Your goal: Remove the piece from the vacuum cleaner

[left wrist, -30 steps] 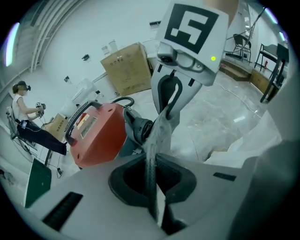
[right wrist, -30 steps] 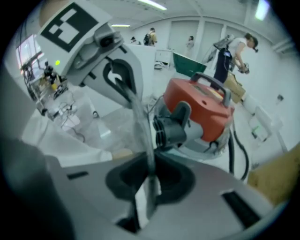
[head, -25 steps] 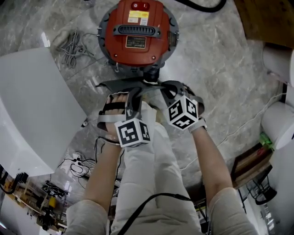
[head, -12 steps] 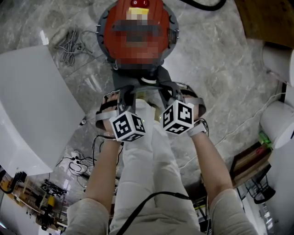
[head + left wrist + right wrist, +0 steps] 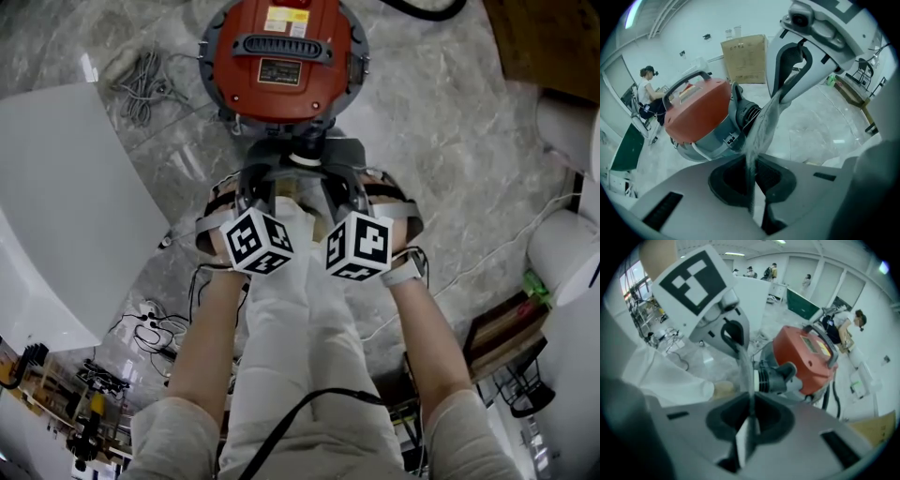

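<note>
A red canister vacuum cleaner (image 5: 281, 56) stands on the marble floor, its dark inlet port (image 5: 305, 150) facing me. Just below the port my left gripper (image 5: 258, 176) and right gripper (image 5: 342, 176) sit side by side, jaws angled toward each other. Both are shut on the same thin grey piece (image 5: 761, 126), which stretches between them. In the left gripper view it runs from my jaws (image 5: 751, 173) up to the right gripper (image 5: 780, 98). In the right gripper view the piece (image 5: 746, 371) rises from my jaws (image 5: 751, 416) to the left gripper (image 5: 738, 345), beside the port (image 5: 776, 376).
A large white panel (image 5: 66, 206) lies to the left. A bundled grey cord (image 5: 141, 80) sits at the vacuum's left and a black hose (image 5: 422, 11) curves behind it. Loose cables (image 5: 155, 328) and wooden items (image 5: 511, 328) flank my white-trousered legs (image 5: 300, 309).
Both grippers have moved up toward the vacuum's port and drawn closer together, their marker cubes turning inward. They stay shut on the grey piece.
</note>
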`<state>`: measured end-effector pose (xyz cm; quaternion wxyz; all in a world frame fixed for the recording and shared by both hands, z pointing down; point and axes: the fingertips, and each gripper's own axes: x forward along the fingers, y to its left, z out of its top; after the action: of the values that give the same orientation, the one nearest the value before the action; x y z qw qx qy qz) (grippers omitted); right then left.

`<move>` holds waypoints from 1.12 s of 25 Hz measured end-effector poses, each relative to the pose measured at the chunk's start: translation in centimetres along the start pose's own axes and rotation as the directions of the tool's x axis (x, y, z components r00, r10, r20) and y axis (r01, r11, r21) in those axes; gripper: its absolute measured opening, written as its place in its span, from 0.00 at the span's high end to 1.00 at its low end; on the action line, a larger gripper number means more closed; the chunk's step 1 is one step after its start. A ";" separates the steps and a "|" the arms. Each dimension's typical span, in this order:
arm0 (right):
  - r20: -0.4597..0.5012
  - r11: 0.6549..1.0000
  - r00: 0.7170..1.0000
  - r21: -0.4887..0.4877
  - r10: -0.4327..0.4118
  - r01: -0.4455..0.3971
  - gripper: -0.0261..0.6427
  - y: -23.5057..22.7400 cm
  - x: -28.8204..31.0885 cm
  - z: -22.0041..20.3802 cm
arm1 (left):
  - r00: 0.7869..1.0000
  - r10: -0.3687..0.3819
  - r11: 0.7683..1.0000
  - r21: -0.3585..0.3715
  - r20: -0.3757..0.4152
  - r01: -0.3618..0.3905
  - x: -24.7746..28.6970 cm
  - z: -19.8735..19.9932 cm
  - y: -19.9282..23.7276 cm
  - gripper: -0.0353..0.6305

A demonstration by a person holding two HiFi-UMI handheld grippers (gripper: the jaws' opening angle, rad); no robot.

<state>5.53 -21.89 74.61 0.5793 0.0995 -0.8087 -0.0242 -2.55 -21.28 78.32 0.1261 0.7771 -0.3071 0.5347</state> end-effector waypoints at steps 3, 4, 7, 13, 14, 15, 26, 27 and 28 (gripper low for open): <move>-0.001 0.999 1.000 0.051 0.003 -0.003 0.90 -0.2 0.4 -0.9 | 0.998 0.042 0.999 0.027 0.036 -0.043 -1.2 0.9 0.3 0.91; -0.002 0.998 1.000 0.067 0.004 -0.004 0.90 -0.2 0.5 -1.2 | 0.998 0.049 0.998 0.029 0.045 -0.050 -1.6 1.3 0.3 0.90; -0.003 0.993 1.000 0.120 0.010 -0.010 0.90 -0.3 1.1 -2.1 | 0.996 0.059 0.998 0.029 0.063 -0.061 -2.7 2.4 0.3 0.91; -0.009 0.965 0.999 0.261 0.041 -0.037 0.90 0.2 2.7 -3.7 | 0.995 0.066 0.988 0.133 0.075 -0.075 -4.4 4.8 -0.8 0.91; -0.007 0.959 0.999 0.280 0.047 -0.043 0.90 0.4 3.0 -3.8 | 0.995 0.066 0.987 0.145 0.075 -0.076 -4.5 5.0 -0.9 0.90; -0.002 0.953 0.999 0.299 0.052 -0.049 0.90 0.4 3.2 -3.8 | 0.995 0.066 0.985 0.152 0.077 -0.077 -4.6 5.1 -0.9 0.90; 0.037 0.978 0.998 0.198 0.053 -0.059 0.90 0.4 1.0 -1.9 | 0.997 0.063 0.998 0.019 0.053 -0.064 -2.8 1.4 0.1 0.90; 0.042 0.981 0.998 0.183 0.051 -0.058 0.90 0.4 0.6 -1.5 | 0.997 0.059 0.998 0.004 0.046 -0.059 -2.5 1.0 0.2 0.90; 0.046 0.984 0.998 0.168 0.051 -0.058 0.90 0.4 0.3 -1.2 | 0.998 0.054 0.999 -0.006 0.040 -0.054 -2.1 0.7 0.3 0.90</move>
<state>6.51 -21.44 75.38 0.5522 0.1258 -0.8221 0.0585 -2.71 -21.09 76.08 0.1073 0.7788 -0.3320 0.5213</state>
